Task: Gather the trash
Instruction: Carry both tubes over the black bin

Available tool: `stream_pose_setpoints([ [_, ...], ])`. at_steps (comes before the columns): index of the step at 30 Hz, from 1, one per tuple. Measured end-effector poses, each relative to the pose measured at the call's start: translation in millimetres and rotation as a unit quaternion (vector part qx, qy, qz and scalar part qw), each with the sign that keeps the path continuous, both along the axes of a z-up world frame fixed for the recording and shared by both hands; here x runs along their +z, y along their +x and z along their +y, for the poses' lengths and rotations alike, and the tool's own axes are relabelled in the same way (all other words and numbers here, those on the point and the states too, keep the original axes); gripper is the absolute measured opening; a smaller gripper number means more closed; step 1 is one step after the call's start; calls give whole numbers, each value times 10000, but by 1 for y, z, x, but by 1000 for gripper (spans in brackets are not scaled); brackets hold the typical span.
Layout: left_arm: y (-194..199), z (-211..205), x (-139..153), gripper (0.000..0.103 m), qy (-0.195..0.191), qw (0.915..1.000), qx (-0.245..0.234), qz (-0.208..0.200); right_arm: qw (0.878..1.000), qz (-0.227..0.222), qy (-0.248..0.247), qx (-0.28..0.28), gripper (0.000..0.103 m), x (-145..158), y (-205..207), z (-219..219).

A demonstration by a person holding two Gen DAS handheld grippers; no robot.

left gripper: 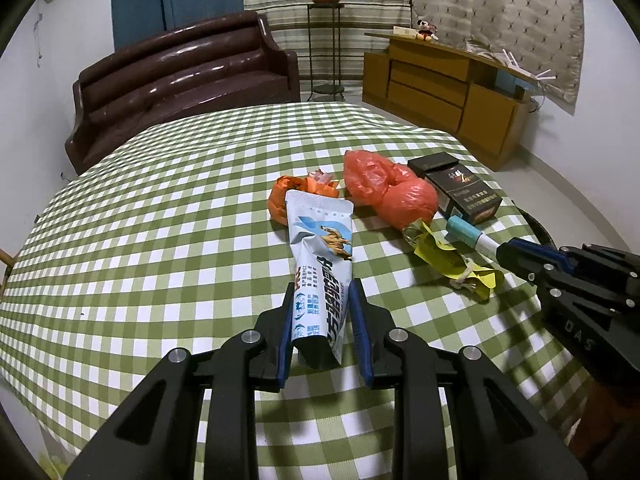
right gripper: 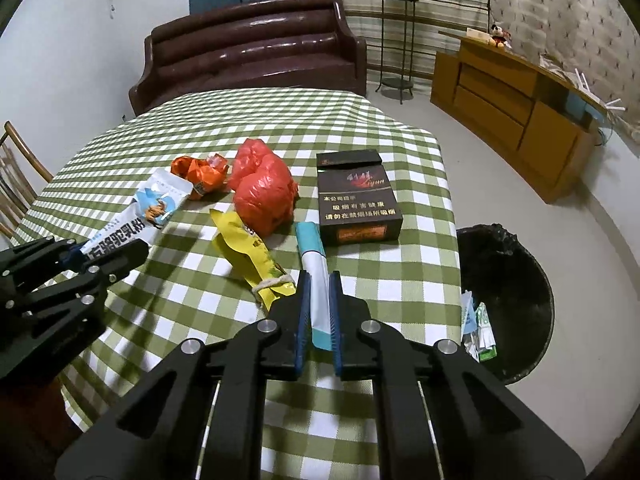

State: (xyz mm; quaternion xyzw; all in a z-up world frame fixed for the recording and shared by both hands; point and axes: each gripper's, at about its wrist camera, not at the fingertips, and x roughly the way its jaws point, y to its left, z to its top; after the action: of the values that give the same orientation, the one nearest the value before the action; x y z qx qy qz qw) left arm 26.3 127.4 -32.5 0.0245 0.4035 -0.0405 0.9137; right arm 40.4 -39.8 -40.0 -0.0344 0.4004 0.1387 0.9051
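Observation:
My left gripper (left gripper: pixel 320 286) is shut on a white and blue snack pouch (left gripper: pixel 322 248) lying on the green checked table; it shows at the left of the right wrist view (right gripper: pixel 116 248). My right gripper (right gripper: pixel 319 276) is shut on a teal and white tube (right gripper: pixel 316 276), also seen in the left wrist view (left gripper: pixel 472 236). Loose on the cloth lie a red plastic bag (right gripper: pixel 262 194), a crumpled orange wrapper (right gripper: pixel 198 174), a yellow wrapper (right gripper: pixel 248 252) and a dark cigarette pack (right gripper: pixel 356 200).
A black-lined trash bin (right gripper: pixel 508 304) with several scraps inside stands on the floor right of the table (right gripper: pixel 360 120). A brown sofa (right gripper: pixel 256 48) stands behind the table, a wooden cabinet (right gripper: pixel 516 108) at the right, a chair (right gripper: pixel 16 176) at the left.

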Motion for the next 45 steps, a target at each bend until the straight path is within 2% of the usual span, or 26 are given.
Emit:
stream_pose_setpoints([
  [5, -3, 7, 2, 26, 2, 10000, 35, -29, 10000, -9, 52, -49, 25, 2, 3, -4],
  [19, 0, 2, 2, 26, -16, 10000, 41, 37, 9995, 285, -163, 7, 25, -18, 6, -7],
  [21, 1, 1, 1, 26, -20, 10000, 23, 51, 9994, 218, -259, 5, 21, -18, 4, -6],
  [24, 2, -1, 1, 26, -25, 10000, 8, 66, 9995, 210, -222, 72, 7, -17, 1, -5],
  [36, -3, -5, 10, 26, -92, 9999, -43, -84, 9998, -197, -30, 33, 6, 9, -6, -10],
  [45, 2, -27, 28, 26, -145, 9990, -267, -340, 9973, -521, 59, -506, 6, 28, -3, -45],
])
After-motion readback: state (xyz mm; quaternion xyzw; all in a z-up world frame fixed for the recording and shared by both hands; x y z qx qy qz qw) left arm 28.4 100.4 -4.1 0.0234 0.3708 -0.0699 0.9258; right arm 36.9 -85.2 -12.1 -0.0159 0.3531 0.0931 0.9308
